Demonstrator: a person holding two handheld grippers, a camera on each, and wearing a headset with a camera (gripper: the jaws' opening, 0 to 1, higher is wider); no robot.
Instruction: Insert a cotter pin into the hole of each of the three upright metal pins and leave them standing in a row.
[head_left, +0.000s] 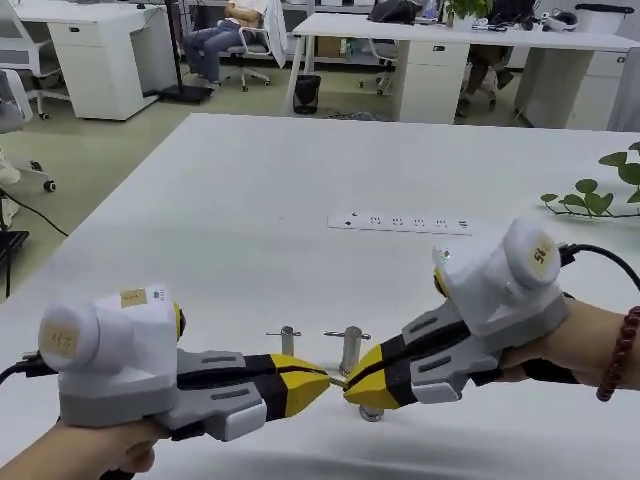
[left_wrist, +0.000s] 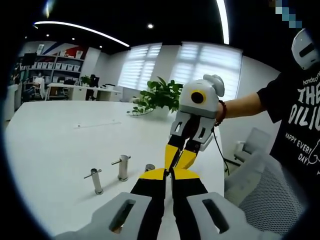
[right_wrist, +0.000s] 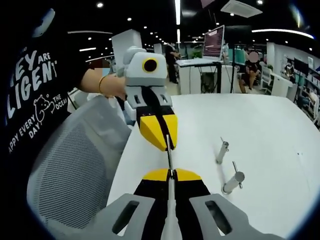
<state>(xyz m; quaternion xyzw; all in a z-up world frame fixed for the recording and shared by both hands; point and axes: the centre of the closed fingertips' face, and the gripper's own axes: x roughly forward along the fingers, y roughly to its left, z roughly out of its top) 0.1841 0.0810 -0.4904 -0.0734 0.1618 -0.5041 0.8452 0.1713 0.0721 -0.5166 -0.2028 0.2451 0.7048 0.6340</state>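
Alignment matters here: left gripper (head_left: 322, 381) and right gripper (head_left: 351, 386), jaws pinching the cotter pin (right_wrist: 168, 152) between them above the table's (head_left: 300, 200) near edge, should level it with the hole of the bare metal pin (head_left: 371, 411) just below.

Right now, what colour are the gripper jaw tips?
Yellow on both left gripper and right gripper, black behind; head view shows it best.

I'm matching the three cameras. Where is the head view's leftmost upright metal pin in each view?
Head view: leftmost metal pin, lower centre, just beyond the left gripper tips.
Left gripper view: the pin, lower left, nearest of the row.
Right gripper view: the pin, right of centre, the farther one.
Shared landmark: the neighbouring pin, standing beside it in all three.
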